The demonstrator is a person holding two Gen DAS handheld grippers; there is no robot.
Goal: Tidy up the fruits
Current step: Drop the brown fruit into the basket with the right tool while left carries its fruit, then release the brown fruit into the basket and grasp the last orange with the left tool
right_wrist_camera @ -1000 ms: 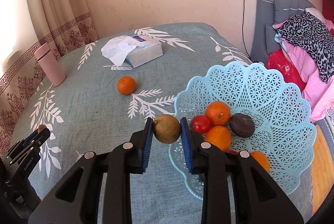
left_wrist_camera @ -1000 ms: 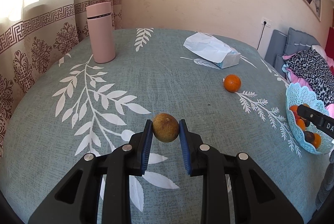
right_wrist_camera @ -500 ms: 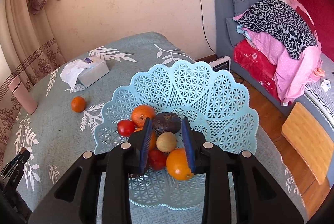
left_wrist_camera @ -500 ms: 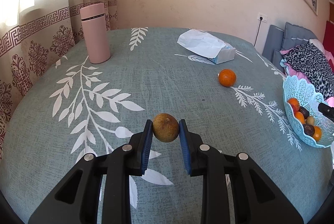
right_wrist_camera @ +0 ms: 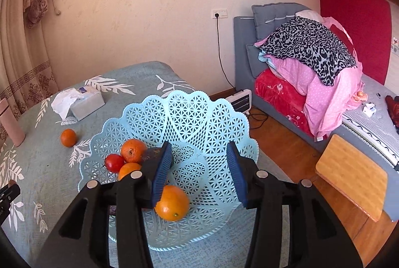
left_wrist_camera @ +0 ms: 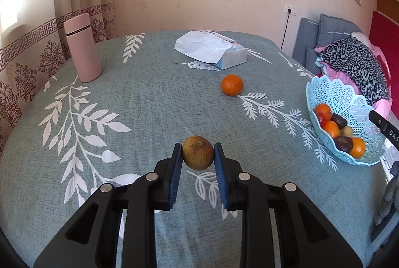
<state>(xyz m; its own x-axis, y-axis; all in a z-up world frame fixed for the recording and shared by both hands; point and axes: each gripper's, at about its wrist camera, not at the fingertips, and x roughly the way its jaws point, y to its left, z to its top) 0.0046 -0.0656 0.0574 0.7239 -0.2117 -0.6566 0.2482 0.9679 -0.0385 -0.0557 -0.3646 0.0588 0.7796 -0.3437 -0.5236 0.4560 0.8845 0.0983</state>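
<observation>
My left gripper [left_wrist_camera: 197, 155] is shut on a brownish round fruit [left_wrist_camera: 198, 152], held just above the teal tablecloth. An orange [left_wrist_camera: 232, 84] lies loose on the cloth beyond it, and the same orange [right_wrist_camera: 68, 137] shows in the right wrist view. At the table's right edge stands the light blue lattice basket [left_wrist_camera: 331, 90] with several fruits. My right gripper [right_wrist_camera: 199, 158] hangs over that basket [right_wrist_camera: 184, 113], its jaws opening with nothing between them. Oranges [right_wrist_camera: 172, 203], a red fruit [right_wrist_camera: 114, 162] and a dark fruit [right_wrist_camera: 152, 153] lie beneath and left of its fingers.
A pink flask [left_wrist_camera: 82, 57] stands at the table's far left. A tissue box [left_wrist_camera: 212, 49] lies at the far middle. Right of the table are a bed with piled bedding [right_wrist_camera: 311, 61], a small heater [right_wrist_camera: 240, 99] and a wooden stool [right_wrist_camera: 351, 178].
My right gripper released its brownish fruit into the basket and its jaws spread apart. The left gripper carried its fruit a little across the table, bringing the basket closer in view.
</observation>
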